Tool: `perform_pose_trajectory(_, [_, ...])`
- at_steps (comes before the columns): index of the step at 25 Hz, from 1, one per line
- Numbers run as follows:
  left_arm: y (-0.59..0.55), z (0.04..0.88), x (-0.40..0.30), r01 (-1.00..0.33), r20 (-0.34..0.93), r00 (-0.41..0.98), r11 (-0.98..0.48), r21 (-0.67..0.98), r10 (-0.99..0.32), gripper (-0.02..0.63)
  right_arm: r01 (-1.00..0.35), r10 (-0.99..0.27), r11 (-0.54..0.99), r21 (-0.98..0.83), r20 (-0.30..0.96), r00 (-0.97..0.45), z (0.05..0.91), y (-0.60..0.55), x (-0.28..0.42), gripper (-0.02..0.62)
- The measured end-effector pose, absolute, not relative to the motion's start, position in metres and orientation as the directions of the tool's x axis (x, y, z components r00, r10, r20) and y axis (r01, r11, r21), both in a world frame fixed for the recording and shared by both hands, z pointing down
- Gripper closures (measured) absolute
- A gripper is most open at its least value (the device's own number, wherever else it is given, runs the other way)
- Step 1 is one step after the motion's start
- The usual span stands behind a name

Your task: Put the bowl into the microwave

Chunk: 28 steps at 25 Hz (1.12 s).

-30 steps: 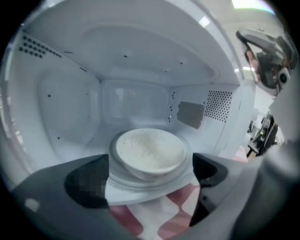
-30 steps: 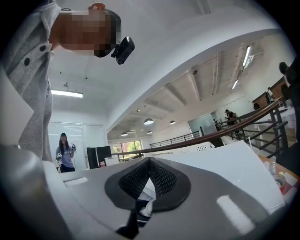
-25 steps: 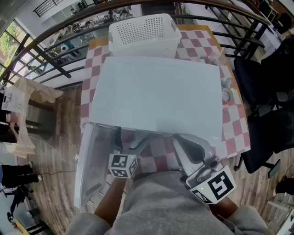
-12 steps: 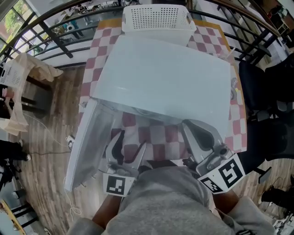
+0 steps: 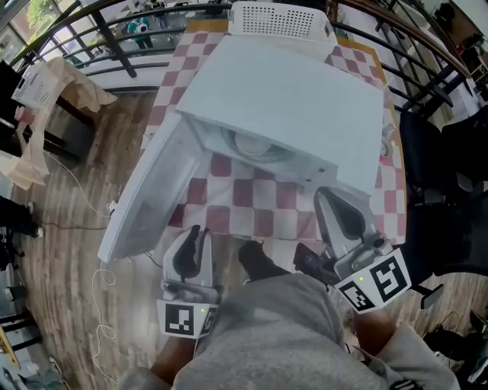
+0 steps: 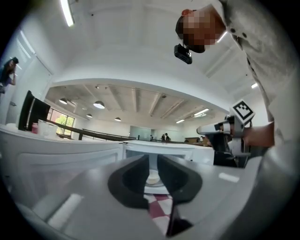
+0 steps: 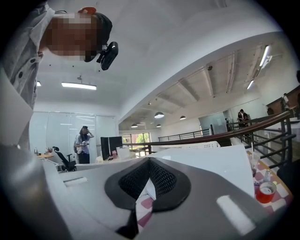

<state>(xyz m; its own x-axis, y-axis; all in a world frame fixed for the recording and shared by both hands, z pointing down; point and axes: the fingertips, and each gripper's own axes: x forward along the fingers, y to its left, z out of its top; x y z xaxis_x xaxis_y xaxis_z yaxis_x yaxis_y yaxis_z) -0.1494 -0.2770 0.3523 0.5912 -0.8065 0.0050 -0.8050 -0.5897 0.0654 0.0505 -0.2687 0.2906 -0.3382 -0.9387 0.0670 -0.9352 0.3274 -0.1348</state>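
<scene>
The white microwave [image 5: 290, 99] stands on the checkered table, its door [image 5: 152, 194] swung open to the left. A pale bowl [image 5: 250, 145] sits inside on the turntable; in the left gripper view the bowl [image 6: 153, 178] shows far off through the slit between the jaws. My left gripper [image 5: 192, 234] hovers at the table's near edge in front of the door, its jaws closing to a narrow gap with nothing between them. My right gripper [image 5: 335, 199] is below the microwave's right front corner, shut and empty. Both are well short of the bowl.
A white perforated basket [image 5: 278, 19] stands behind the microwave. Small items lie on the table's right strip [image 5: 387, 141], among them a red roll [image 7: 266, 191]. A black chair [image 5: 450, 175] is at the right, a dark railing [image 5: 114, 34] beyond the table.
The view has pulled back, so the microwave's inside and the bowl now show. My left gripper has drawn back from the door and its wide jaws have narrowed. The right gripper stays shut.
</scene>
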Motion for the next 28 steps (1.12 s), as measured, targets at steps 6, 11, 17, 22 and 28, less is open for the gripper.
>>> perform_pose_trajectory(6, [-0.204,0.340,-0.182,-0.861,-0.034,0.506,-0.507,0.043,-0.862,0.594,-0.928,-0.931,0.356,-0.113,0.043,-0.363,0.288,-0.197,0.030,0.597])
perform_pose_trajectory(11, [-0.142,0.337,-0.200,-0.869,-0.040,0.492,-0.493,0.040,-0.870,0.595,-0.930,-0.929,0.357,-0.088,0.064,-0.363,0.292,-0.131,0.015,0.597])
perform_pose_trajectory(17, [-0.099,0.334,-0.207,-0.869,-0.035,0.491,-0.492,0.045,-0.870,0.594,-0.945,-0.939,0.322,-0.054,0.106,-0.326,0.289,-0.084,0.020,0.597])
perform_pose_trajectory(22, [-0.085,0.332,-0.206,-0.866,-0.037,0.490,-0.492,0.096,-0.871,0.595,-0.958,-0.949,0.286,-0.021,0.130,-0.287,0.296,-0.069,0.028,0.597])
perform_pose_trajectory(28, [-0.077,0.319,-0.201,-0.865,-0.050,0.488,-0.490,0.103,-0.871,0.595,-0.962,-0.949,0.274,-0.022,0.156,-0.274,0.304,-0.067,0.032,0.597])
